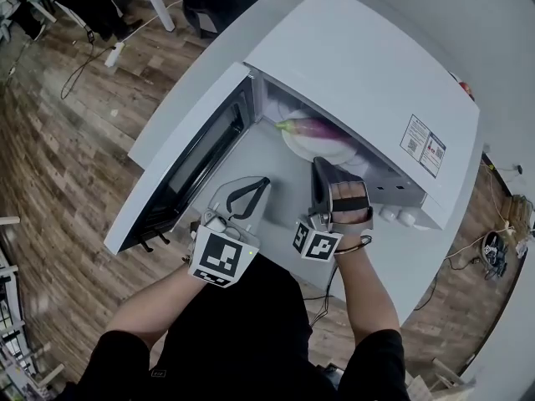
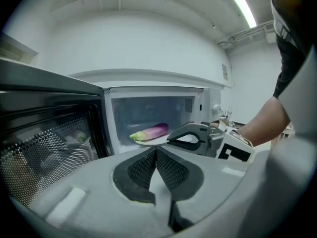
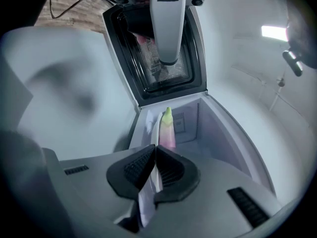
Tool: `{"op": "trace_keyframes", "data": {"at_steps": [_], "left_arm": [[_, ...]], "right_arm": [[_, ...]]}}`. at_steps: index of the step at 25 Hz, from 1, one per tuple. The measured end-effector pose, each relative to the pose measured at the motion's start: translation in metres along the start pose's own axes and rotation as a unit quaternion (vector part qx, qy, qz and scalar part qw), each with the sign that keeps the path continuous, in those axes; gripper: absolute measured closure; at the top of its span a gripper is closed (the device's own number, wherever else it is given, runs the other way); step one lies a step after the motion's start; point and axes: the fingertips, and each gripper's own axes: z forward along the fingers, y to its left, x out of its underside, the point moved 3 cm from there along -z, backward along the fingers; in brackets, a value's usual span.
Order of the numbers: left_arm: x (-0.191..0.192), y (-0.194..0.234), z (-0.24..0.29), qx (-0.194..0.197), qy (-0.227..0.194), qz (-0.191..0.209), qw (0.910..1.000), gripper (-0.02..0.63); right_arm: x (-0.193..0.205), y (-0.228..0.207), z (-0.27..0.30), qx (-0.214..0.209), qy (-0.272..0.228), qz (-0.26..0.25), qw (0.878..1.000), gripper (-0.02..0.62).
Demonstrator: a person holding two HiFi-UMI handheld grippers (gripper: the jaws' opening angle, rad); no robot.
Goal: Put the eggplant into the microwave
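1. Lying across a white plate (image 1: pixel 292 144) at the mouth of the open microwave (image 1: pixel 359 65), the eggplant (image 1: pixel 313 128) points its green stem end toward 9 o'clock and its purple body toward 3 o'clock in the head view.
2. The plate is partly under the microwave's roof; whether it rests on the cavity floor cannot be told.
3. At 6 o'clock from the plate, the right hand-held gripper (image 1: pixel 319 164) pinches the plate's near rim. Its own view shows the thin white edge between the pressed pads, with the eggplant just beyond the tips.
4. At about 8 o'clock from the plate, the left hand-held gripper (image 1: pixel 266 180) hangs over the counter (image 1: pixel 418 257) with its jaws pressed together at the tips and nothing between them. It is near the right one but apart from it.
5. The microwave door (image 1: pixel 192 170) stands swung wide open at 8 o'clock from the cavity, its dark mesh window facing the left hand-held gripper.
6. The microwave sits on the white counter, and a wooden floor (image 1: pixel 75 140) spreads out toward 9 o'clock.
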Motion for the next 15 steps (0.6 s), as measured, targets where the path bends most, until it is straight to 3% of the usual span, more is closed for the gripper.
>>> {"op": "trace_keyframes", "data": {"at_steps": [15], "left_arm": [[-0.007,0.013,0.004,-0.002,0.001,-0.005,1.0,0.598]], "right_arm": [[0.006,0.004,0.023,-0.042,0.033,0.009,0.999,0.572]]}}
